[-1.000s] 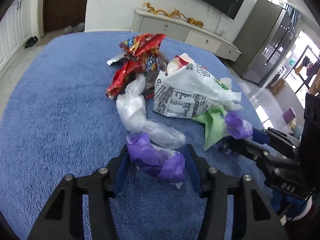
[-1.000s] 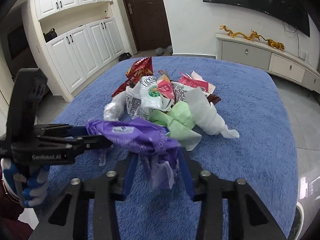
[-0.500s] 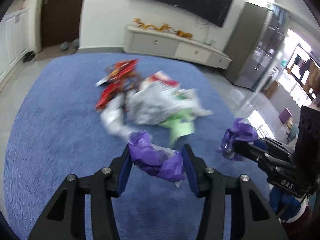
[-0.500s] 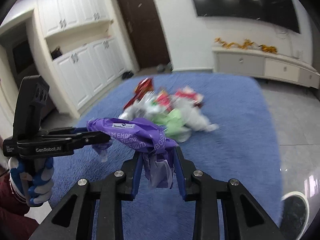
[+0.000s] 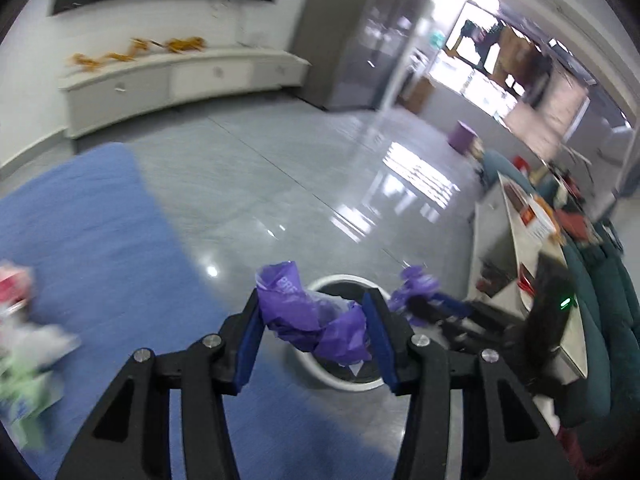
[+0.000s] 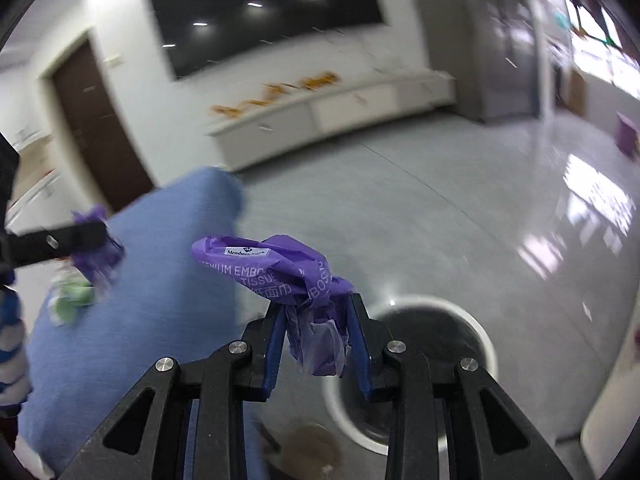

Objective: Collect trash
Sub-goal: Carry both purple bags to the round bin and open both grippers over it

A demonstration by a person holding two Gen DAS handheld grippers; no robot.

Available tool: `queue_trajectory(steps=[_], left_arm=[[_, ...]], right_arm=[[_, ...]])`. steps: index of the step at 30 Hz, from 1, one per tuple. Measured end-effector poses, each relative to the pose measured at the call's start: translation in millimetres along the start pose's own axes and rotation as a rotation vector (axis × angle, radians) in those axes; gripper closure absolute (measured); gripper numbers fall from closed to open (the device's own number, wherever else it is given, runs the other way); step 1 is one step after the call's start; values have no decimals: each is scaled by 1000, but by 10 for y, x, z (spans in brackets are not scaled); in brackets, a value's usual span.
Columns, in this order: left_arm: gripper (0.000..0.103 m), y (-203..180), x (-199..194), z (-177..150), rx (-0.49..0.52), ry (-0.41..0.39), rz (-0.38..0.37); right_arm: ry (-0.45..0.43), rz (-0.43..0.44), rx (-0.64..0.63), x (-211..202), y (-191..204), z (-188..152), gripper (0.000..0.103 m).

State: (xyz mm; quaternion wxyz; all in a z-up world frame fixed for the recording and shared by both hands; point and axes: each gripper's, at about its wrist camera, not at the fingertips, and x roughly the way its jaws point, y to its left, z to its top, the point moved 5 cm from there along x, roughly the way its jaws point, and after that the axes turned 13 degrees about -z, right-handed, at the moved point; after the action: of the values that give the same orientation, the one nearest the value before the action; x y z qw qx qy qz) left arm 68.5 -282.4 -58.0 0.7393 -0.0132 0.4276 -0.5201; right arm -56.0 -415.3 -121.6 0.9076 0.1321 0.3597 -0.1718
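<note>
Purple wrapper [image 5: 316,320], a crumpled tissue-pack film, is stretched between the two grippers, one end in each. The left gripper [image 5: 314,334] pinches one bunched end between its blue pads [image 5: 250,338], and the right gripper [image 6: 316,338] pinches the other end, where white lettering shows on the film. In the left view the right gripper appears at the right, with a purple tuft sticking out of its tip.

The wrapper hangs in the air above a round bin [image 6: 476,332] with a white rim and dark inside, standing on glossy grey floor [image 5: 304,184]. From the left view the wrapper sits over the bin's near rim; from the right view the bin lies just below and to the right of the fingers.

The film looks very light, soft and limp, likely a little slick. It should crush without harm and will probably flutter or cling to a pad when let go, so a grip on the thick bunched parts seems safest.

A blue rug [image 5: 80,240] lies to the left, its edge close to the bin, with more blurred litter [image 5: 24,352] on it. A low white table [image 5: 532,280] and teal sofa stand to the right of the bin. The floor beyond is open, and nothing blocks the bin's mouth from above.
</note>
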Motion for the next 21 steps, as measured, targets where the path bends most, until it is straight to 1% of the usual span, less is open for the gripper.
queue_trajectory(steps=[1, 4, 7, 8, 9, 10, 13, 16, 17, 19, 20, 21], left_arm=[[54, -40, 239, 58, 4, 27, -21], [53, -143, 706, 133, 6, 84, -60], [49, -198, 1177, 166, -20, 157, -119], [43, -213, 1266, 170, -26, 168, -129], [38, -197, 1348, 181, -27, 173, -133], [37, -216, 1423, 188, -31, 177, -142], [33, -245, 1519, 190, -39, 186, -163], [33, -262, 1510, 229, -46, 160, -164], [33, -281, 1412, 248, -45, 123, -170], [33, -300, 1253, 262, -21, 65, -156], [33, -333, 1121, 298, -1, 16, -129], [33, -331, 1007, 317, 10, -14, -113]], right_arm=[[27, -20, 28, 142, -169, -62, 74], [99, -51, 92, 510, -522, -214, 74], [153, -81, 127, 753, -733, -342, 70], [166, -90, 133, 800, -741, -340, 67], [178, -104, 143, 847, -787, -401, 58], [188, -123, 159, 896, -866, -449, 50], [200, -143, 185, 838, -998, -535, 48], [208, -162, 196, 749, -1031, -591, 48], [205, -165, 196, 726, -1051, -578, 48], [189, -176, 191, 631, -1026, -534, 48], [174, -178, 193, 563, -991, -481, 48], [164, -177, 194, 570, -1012, -455, 48]])
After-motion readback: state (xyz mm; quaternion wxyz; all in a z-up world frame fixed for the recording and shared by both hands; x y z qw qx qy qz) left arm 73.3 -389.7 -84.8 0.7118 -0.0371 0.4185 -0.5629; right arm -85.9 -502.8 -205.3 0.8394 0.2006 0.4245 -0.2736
